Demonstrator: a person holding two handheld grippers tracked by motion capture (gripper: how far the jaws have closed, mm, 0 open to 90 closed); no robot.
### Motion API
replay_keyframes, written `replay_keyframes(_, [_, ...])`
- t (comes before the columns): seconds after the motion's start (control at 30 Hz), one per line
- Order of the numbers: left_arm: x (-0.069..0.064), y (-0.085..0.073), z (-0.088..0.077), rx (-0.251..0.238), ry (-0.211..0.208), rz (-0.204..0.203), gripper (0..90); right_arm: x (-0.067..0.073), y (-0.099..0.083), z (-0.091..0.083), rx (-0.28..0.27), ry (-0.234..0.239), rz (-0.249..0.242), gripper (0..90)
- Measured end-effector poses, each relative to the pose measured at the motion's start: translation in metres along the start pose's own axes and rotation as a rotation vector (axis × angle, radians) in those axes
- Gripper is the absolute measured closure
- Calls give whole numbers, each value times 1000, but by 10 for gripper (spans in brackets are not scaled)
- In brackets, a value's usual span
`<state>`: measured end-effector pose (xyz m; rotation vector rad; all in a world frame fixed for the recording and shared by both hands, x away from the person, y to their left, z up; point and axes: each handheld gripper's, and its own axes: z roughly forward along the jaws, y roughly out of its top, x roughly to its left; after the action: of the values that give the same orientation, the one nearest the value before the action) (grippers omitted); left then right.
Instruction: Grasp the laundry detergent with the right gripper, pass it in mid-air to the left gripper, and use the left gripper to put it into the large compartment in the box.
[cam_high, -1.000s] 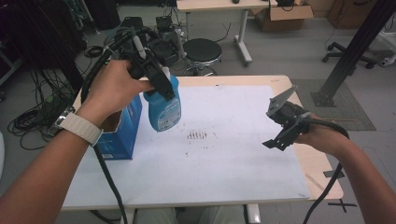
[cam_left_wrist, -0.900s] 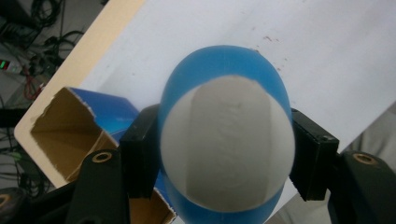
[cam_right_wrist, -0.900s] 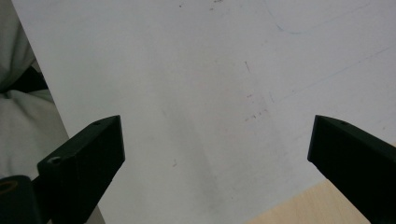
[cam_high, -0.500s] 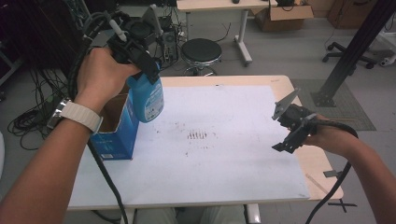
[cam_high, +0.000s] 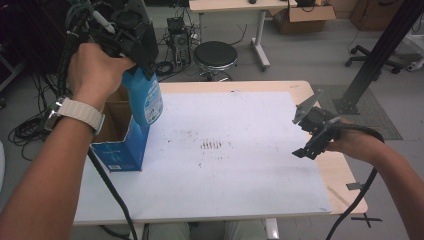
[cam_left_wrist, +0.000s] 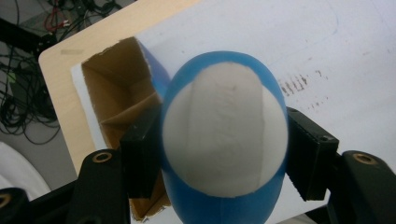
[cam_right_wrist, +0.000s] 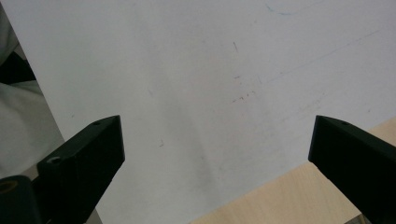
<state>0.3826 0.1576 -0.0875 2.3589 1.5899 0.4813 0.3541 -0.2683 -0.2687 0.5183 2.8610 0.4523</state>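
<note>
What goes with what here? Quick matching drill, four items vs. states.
1. blue bottle
2. blue box
3. right gripper
4. black stool

a. on the floor behind the table
b. jaws apart, nothing between them
c. clamped in the left gripper, in the air
d. open-topped, at the table's left edge

Pairs: 1-c, 2-d, 3-b, 4-a

Even soft daylight, faint shadows, slightly blurry
</note>
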Motion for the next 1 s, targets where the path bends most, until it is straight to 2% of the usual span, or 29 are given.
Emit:
replay_keyframes(0.1, [7, -4, -2, -8, 12, -35, 381, 1, -1, 1, 2, -1, 7, 34])
replay_keyframes(0.13, [12, -9, -4, -18, 19, -61, 381, 3, 0, 2, 13, 1, 3, 35])
replay_keyframes(0.17, [12, -9, -4, -18, 19, -61, 381, 3, 0, 2, 13, 1, 3, 35])
replay_keyframes(0.33, [32, -18, -8, -19, 31, -132, 381, 10, 5, -2, -4, -3, -10, 35])
replay_keyframes(0.47, [48, -25, -12, -28, 54, -187, 381, 11, 6, -3, 8, -5, -17, 34])
replay_keyframes(0.5, [55, -29, -14, -37, 61, -215, 381, 10, 5, -4, 7, -8, -16, 34])
replay_keyframes(0.53, [55, -29, -14, -37, 61, -215, 381, 10, 5, -4, 7, -8, -16, 34])
replay_keyframes(0.6, [64, -35, -15, -39, 68, -244, 381, 8, 6, -5, 4, -12, -12, 34])
replay_keyframes(0.77, [71, -40, -10, -41, 78, -267, 381, 7, 8, -4, 2, -13, -16, 34])
replay_keyframes(1.0, [76, -44, 8, -35, 93, -281, 381, 6, 6, 0, 3, -11, -11, 34])
